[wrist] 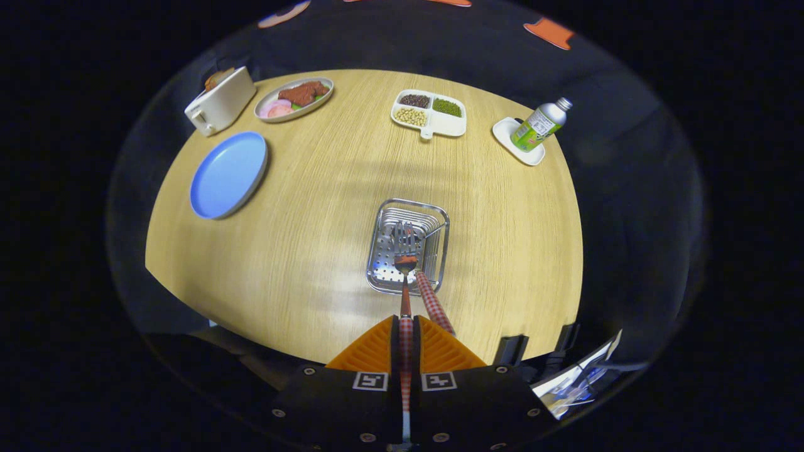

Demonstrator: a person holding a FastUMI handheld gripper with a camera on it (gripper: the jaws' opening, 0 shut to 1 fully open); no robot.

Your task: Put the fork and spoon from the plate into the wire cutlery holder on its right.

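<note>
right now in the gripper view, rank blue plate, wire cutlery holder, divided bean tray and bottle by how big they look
1. blue plate
2. wire cutlery holder, though it sits nearest the closed gripper, so unsure
3. divided bean tray
4. bottle

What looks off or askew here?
Only the bottle: it leans tilted on its small white dish. The gripper is shut on a utensil's handle, its head over the holder, beside another checked handle.

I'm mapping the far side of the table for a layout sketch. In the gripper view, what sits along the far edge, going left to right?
Toaster → oval plate of food → divided dish of beans → bottle on a small white tray. Nearer, the gripper has its jaws shut on a checked cutlery handle.
</note>
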